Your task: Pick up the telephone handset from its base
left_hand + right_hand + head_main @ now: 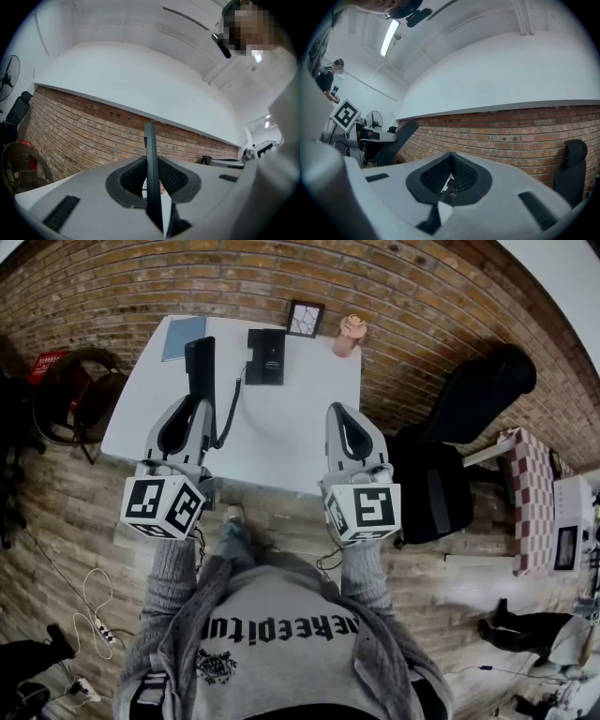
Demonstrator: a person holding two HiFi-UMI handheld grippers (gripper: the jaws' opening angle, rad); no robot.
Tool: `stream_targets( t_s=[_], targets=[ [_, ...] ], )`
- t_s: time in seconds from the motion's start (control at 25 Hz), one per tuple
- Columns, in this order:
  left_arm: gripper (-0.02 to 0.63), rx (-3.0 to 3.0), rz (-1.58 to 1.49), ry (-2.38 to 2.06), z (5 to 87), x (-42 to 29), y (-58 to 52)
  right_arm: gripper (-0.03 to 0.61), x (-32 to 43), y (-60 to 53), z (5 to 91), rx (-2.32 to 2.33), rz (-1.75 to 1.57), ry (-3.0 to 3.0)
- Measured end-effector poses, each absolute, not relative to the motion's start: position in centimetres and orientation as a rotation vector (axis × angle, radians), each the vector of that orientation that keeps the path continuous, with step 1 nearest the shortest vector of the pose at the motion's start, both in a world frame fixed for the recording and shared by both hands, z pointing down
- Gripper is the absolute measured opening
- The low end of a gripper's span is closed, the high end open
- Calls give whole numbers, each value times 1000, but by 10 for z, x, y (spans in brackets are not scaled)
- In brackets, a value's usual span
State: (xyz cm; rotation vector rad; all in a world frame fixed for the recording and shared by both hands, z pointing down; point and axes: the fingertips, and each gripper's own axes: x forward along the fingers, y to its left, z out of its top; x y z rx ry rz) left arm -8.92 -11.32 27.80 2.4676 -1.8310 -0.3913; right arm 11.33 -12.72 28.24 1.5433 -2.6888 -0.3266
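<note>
Our left tool [198,401] is clamped on the black handset [200,365]. In the left gripper view the handset [150,154] stands edge-on and upright between the two pads, rising past their tips against the brick wall. It is off the base [265,356] and held over the far left part of the white table [281,442], to the left of the base and apart from it. A dark cord [231,405] curves from the handset's near end up to the base, which sits near the middle of the table's far edge. Our right tool [339,411] is over the right side of the table with its jaws together on nothing. A blue notebook [183,337] lies at the far left corner, a picture frame [305,318] stands at the far edge, and a pinkish object [351,334] is at the far right corner.
</note>
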Motion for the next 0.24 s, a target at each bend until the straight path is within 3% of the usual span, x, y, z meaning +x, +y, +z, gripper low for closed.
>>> stream_targets(
  t_s=[0.24],
  targets=[
    [71,2469,-392,-1832,277,-86,-112,3,116,-127,284,1548,-318,-2690]
  ],
)
